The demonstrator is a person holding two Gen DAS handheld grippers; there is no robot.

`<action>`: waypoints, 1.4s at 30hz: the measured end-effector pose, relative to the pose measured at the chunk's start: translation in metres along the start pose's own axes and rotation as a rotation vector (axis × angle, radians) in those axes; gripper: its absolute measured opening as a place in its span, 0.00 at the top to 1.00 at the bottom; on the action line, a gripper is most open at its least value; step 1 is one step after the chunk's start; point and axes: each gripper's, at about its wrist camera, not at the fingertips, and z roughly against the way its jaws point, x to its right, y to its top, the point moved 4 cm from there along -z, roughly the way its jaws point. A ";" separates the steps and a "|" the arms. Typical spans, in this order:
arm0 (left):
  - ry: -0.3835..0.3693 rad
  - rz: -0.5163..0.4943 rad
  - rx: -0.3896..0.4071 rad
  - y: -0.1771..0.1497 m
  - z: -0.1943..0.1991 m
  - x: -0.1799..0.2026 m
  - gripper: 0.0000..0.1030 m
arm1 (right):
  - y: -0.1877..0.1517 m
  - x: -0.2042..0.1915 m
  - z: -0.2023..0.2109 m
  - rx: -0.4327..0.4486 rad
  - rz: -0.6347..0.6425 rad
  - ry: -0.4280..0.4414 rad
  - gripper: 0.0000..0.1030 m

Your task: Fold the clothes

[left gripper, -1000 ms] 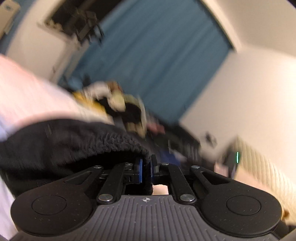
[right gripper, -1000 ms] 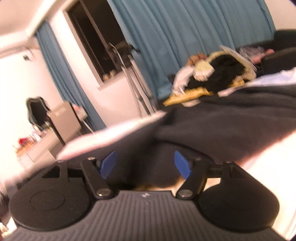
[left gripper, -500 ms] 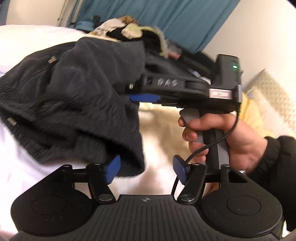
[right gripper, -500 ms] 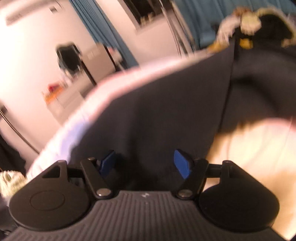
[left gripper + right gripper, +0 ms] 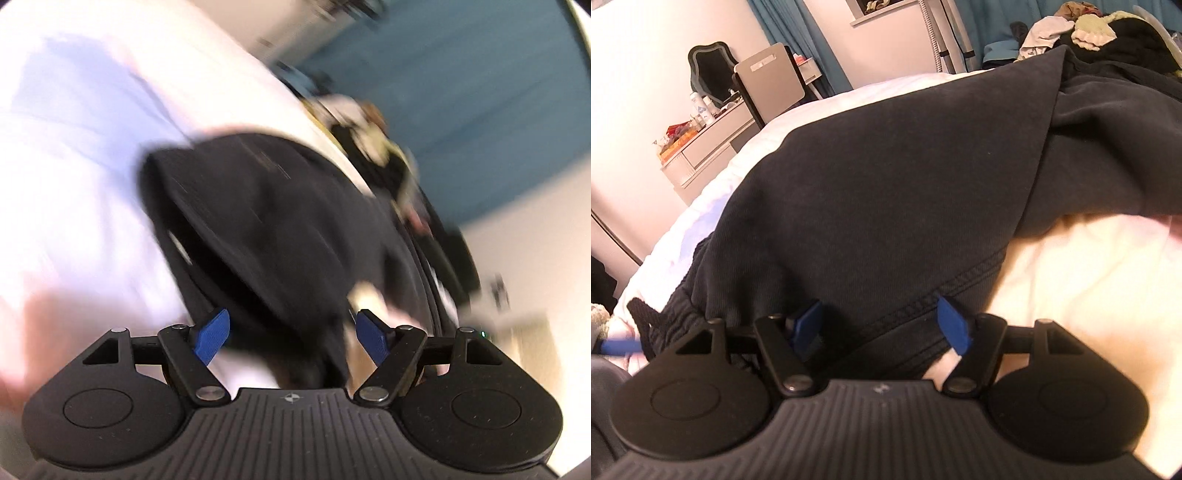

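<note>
Released since the earlier frame, the dark garment (image 5: 266, 221) lies on the bed (image 5: 74, 184) between opening left tongs (image 5: 291, 336); right tongs (image 5: 882, 325) are spread over its hem (image 5: 923, 295), so a fresh grip is judged next.

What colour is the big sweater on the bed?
Dark charcoal sweater, clearest in the right wrist view.

White-sheeted bed (image 5: 849, 96) carries a dark garment (image 5: 886, 184), partly folded over itself, hem nearest the camera. Pile of mixed clothes (image 5: 1089, 26) at far end; whether it rests on the bed is unclear.
</note>
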 end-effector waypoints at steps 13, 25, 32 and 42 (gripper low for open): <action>0.024 0.335 0.178 0.089 -0.087 -0.060 0.41 | -0.003 0.010 0.011 0.032 -0.169 0.040 0.32; -0.009 0.353 0.148 0.099 -0.115 -0.083 0.66 | -0.038 0.026 0.021 -0.036 -0.537 0.205 0.29; -0.038 0.233 0.262 0.105 -0.096 -0.068 0.87 | -0.044 0.004 0.019 0.002 -0.533 0.172 0.71; -0.157 0.035 0.408 0.198 -0.038 0.011 0.91 | -0.028 -0.105 0.046 0.250 -0.325 0.217 0.89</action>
